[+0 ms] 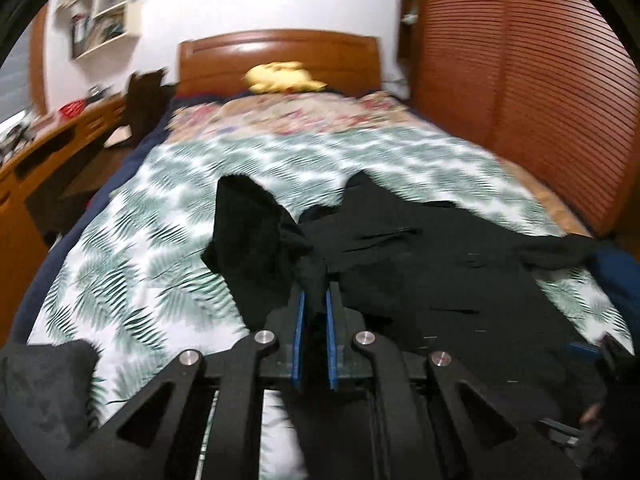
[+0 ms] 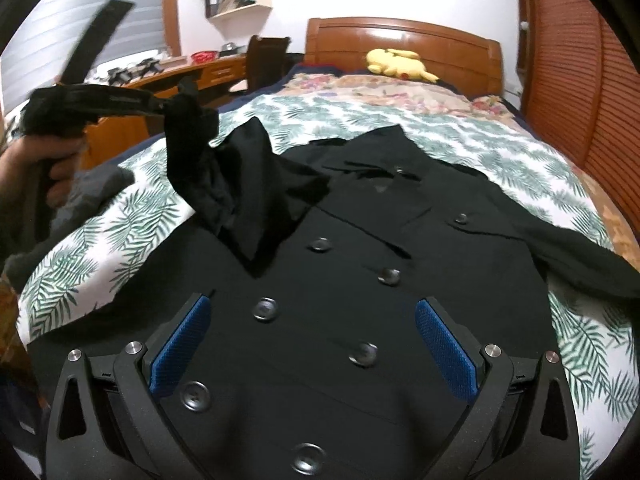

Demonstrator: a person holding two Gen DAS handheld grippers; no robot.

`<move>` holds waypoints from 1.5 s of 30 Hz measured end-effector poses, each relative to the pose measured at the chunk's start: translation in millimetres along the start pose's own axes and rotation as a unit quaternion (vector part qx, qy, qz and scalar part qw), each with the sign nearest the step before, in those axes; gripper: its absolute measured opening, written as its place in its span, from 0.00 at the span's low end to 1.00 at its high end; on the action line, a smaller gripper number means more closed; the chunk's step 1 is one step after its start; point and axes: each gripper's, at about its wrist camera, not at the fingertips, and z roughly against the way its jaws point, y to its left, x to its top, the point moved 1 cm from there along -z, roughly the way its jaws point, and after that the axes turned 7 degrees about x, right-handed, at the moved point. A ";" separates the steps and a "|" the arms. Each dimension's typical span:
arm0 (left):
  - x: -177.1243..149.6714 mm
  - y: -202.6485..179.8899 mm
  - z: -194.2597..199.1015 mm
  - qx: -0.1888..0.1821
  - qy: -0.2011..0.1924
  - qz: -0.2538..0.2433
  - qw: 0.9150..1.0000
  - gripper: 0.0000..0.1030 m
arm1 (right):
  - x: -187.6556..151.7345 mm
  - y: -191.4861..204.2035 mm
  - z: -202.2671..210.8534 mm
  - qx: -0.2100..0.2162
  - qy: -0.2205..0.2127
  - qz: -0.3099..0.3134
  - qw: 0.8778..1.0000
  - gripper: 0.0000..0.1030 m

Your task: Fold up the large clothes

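Bedroom with a wooden headboard (image 2: pixel 404 46) at twelve o'clock; on the leaf-print bedspread (image 2: pixel 400 120) lies a black double-breasted coat (image 2: pixel 360 280). Left gripper (image 1: pixel 316 304) pinches its sleeve (image 2: pixel 224 176), lifted at ten o'clock. Right gripper (image 2: pixel 312 344) hovers agape over the buttons. Judged: sleeve-fold under way; next, lay it across the chest.

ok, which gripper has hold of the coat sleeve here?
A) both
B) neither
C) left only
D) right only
C: the left gripper is shut on the sleeve of the black coat and lifts it off the bed, while the right gripper hangs open above the buttoned front.
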 end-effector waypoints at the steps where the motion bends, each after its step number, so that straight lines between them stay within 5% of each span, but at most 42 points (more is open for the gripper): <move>1: 1.7 -12.1 5.8 -0.009 -0.003 -0.007 1.000 0.05 | -0.8 -3.1 3.3 -0.002 -0.002 -0.002 1.000 1.00; 9: 6.4 -92.8 35.7 -0.061 -0.022 -0.068 0.996 0.05 | -9.4 -38.3 30.7 -0.036 -0.018 -0.025 0.999 1.00; 19: -23.9 -138.8 46.9 -0.084 0.013 -0.102 0.991 0.10 | -17.5 -82.4 51.4 -0.056 -0.027 -0.076 0.995 1.00; 25: -39.6 -152.9 65.8 -0.107 0.026 -0.113 0.988 0.13 | -10.7 -92.4 66.1 -0.056 -0.047 -0.088 0.993 1.00; 34: -41.5 -156.3 118.2 -0.125 -0.015 -0.120 0.985 0.25 | -7.6 -102.1 79.0 -0.074 -0.060 -0.094 0.991 1.00; 45: -67.8 -119.3 104.8 -0.082 -0.001 -0.097 0.992 0.37 | -27.5 -104.1 86.8 -0.069 -0.048 -0.080 0.993 1.00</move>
